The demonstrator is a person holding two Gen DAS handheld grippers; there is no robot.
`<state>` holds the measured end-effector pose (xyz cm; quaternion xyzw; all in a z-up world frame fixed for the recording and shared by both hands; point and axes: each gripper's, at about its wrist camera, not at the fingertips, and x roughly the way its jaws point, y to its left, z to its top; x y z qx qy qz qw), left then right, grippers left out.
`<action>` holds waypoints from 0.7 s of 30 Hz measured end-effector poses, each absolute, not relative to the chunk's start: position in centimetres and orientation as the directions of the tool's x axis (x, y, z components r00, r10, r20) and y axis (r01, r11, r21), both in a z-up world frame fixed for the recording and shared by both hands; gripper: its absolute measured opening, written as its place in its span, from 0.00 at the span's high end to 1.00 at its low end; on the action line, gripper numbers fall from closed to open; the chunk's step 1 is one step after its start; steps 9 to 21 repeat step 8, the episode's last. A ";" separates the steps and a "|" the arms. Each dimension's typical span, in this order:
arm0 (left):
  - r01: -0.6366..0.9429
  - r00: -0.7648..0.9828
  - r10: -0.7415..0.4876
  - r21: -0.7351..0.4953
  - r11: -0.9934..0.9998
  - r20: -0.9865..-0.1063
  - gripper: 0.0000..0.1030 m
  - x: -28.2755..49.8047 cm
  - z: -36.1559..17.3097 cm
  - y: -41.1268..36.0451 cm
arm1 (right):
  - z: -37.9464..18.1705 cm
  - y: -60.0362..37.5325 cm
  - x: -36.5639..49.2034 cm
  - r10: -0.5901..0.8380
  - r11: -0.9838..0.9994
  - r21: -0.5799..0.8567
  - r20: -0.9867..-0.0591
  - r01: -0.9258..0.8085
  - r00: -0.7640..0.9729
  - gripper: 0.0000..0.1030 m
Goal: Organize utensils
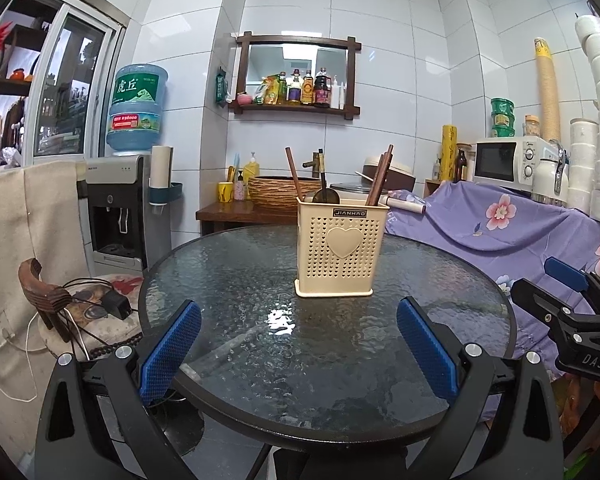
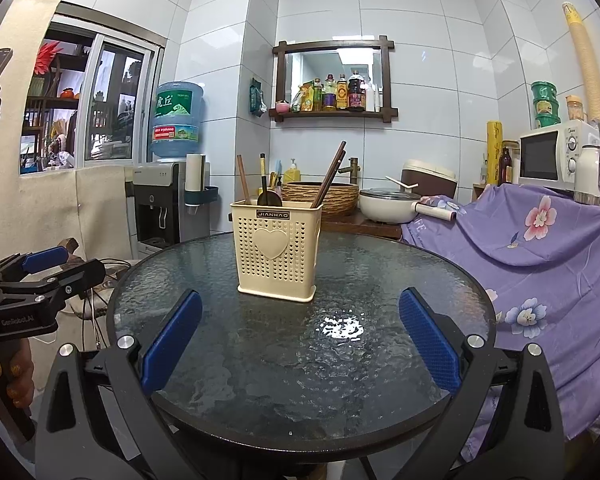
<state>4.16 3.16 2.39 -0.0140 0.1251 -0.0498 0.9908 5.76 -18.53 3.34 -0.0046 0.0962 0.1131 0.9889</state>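
Note:
A cream perforated utensil holder (image 1: 342, 250) (image 2: 278, 250) with a heart on its front stands upright on the round glass table (image 1: 240, 344) (image 2: 380, 380), toward the far side. Brown chopsticks (image 1: 380, 176) (image 2: 332, 174) and a dark spoon (image 1: 325, 192) (image 2: 267, 194) stick up out of it. My left gripper (image 1: 298, 346) hovers at the table's near edge, open, nothing between its blue pads. My right gripper (image 2: 300, 340) is likewise open and empty at the near edge; it also shows at the right of the left wrist view, and the left gripper at the left of the right wrist view.
A chair (image 1: 80, 312) with cables on its cushion sits left of the table. A water dispenser (image 1: 116, 208) stands behind it. Purple floral cloth (image 2: 540, 256) covers a counter on the right, with a microwave (image 2: 556, 160). A white pot (image 2: 388, 204) and woven basin (image 2: 320, 194) sit behind.

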 end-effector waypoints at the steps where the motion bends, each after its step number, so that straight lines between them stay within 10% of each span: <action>1: 0.094 0.964 -0.100 -0.037 0.995 -0.248 0.06 4.2 2.4 3.1 | 3.3 -18.5 5.8 0.223 0.974 0.012 -0.192 -0.225 0.956 0.06; 21: 0.087 0.964 -0.093 -0.032 0.996 -0.248 0.06 4.2 2.3 2.9 | 3.2 -18.5 5.9 0.223 0.974 0.012 -0.195 -0.225 0.955 0.06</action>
